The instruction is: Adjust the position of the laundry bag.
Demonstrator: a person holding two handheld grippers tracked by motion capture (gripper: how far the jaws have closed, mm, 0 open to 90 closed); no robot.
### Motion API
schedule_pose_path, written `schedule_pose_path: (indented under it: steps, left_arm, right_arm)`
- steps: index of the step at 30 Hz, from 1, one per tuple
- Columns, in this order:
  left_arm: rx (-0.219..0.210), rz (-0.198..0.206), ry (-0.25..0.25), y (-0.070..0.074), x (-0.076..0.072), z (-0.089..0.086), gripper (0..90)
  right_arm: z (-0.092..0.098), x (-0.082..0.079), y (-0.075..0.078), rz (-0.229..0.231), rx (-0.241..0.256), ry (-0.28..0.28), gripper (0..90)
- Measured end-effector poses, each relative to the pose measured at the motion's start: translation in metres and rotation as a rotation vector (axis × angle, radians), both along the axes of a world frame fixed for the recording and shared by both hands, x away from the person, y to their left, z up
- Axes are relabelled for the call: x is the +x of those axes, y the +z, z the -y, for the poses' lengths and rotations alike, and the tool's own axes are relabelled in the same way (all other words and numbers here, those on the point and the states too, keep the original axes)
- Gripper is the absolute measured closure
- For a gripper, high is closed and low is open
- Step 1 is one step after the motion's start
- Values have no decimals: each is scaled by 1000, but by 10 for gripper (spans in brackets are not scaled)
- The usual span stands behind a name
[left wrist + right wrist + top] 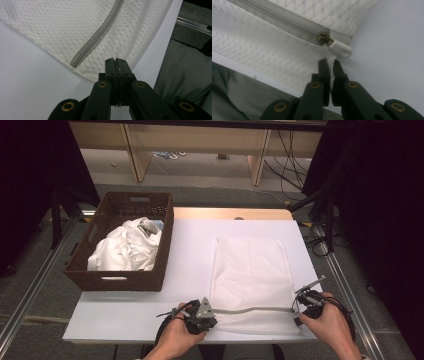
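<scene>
left gripper view has your left claw (116, 61) pinched tight on the near edge of the white mesh zippered laundry bag (75, 30), jaws pressed together with a fold of mesh between them. just beyond the tips, the grey zipper (97, 35) runs diagonally across the mesh, its closed end stopping close to the bag's hem. under the bag lies the white surface (30, 82).

in the right gripper view, your right claw (330, 62) is clamped on a strip of the bag's white fabric at the corner, jaws nearly shut around it. just above the tips sits the brass zipper slider with its white rubbery pull tab (339, 48), at the end of the zipper line.

from the high view, your left claw (200, 312) and right claw (302, 302) hold the two near corners of the bag (250, 265), which lies flat on the surface (190, 245) and stretches away from you, the zipper strung between both claws. well to the left, a dark brown woven basket (150, 280) rests on the surface's left edge, holding a heap of crumpled white cloth (125, 247).
</scene>
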State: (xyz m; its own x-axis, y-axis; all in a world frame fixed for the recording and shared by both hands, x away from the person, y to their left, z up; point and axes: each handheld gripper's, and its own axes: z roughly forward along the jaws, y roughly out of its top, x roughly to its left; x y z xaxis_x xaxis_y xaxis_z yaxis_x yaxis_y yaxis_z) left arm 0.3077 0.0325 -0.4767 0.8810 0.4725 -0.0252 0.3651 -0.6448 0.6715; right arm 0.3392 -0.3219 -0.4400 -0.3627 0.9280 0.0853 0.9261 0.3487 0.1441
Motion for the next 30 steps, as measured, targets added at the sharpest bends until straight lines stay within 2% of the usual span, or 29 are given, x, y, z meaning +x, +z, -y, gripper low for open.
schedule_pose_path:
  steps: [1, 3, 5, 6, 8, 9, 10, 11, 13, 16, 18, 20, 21, 23, 24, 25, 26, 27, 28, 29, 30]
  left_arm:
    - [6, -3, 4, 1, -1, -3, 884]
    - [15, 1, 9, 2, -2, -11, 884]
    - [9, 1, 17, 2, -3, -14, 884]
    - [14, -3, 33, 3, -4, -21, 884]
    - [9, -11, 44, 4, -6, -28, 884]
    - [11, -6, 51, 4, -6, -32, 884]
    - [11, -6, 51, 4, -6, -32, 883]
    - [2, -13, 73, 3, -8, -39, 883]
    - [10, -17, 82, 3, -10, -46, 882]
    - [2, -24, 92, 3, -13, -56, 879]
    - [-1, -34, 92, 4, -14, -59, 873]
    - [-9, -44, 93, 9, -12, -65, 660]
    - [-30, 10, 121, 20, -3, -71, 581]
    - [-46, 51, 154, 30, 11, -72, 510]
    - [-46, 51, 154, 30, 11, -72, 492]
    - [-48, 68, 186, 35, 22, -70, 492]
    - [-42, 82, 212, 39, 39, -63, 472]
    - [-42, 82, 212, 39, 39, -63, 460]
    - [-34, 91, 226, 40, 60, -50, 448]
    - [-11, 106, 237, 39, 70, -43, 445]
    - [-11, 106, 237, 39, 70, -43, 447]
  right_arm:
    - [-5, -1, 0, -11, -1, -14, 894]
    - [-9, -1, -1, -3, 4, 27, 894]
    - [-14, -1, 0, -12, 12, 18, 894]
    - [-18, 1, -2, -3, 15, 56, 894]
    - [-28, 2, 0, -27, 13, 34, 894]
    - [-30, 4, -1, -11, 14, 71, 894]
    - [-36, 4, 0, -28, 16, 54, 894]
    - [-38, 7, -1, -9, 15, 91, 894]
    - [-47, 9, -2, -8, 1, 115, 894]
    - [-60, 11, 0, -33, -6, 125, 893]
    - [-63, 10, 0, -29, -3, 131, 893]
    - [-66, 9, -1, -38, -2, 147, 893]
    - [-66, 9, -2, -40, -9, 172, 893]
    - [-67, 8, -1, -48, -11, 159, 893]
    - [-67, 8, -1, -48, -11, 159, 893]
    - [-67, 8, -2, -36, -5, 155, 892]
    - [-66, 8, 0, -46, -15, 160, 892]
    - [-66, 8, 0, -46, -15, 160, 892]
    - [-66, 7, 0, -36, -8, 166, 892]
    - [-67, 7, 0, -38, -10, 168, 891]
    - [-67, 7, 0, -38, -10, 168, 891]
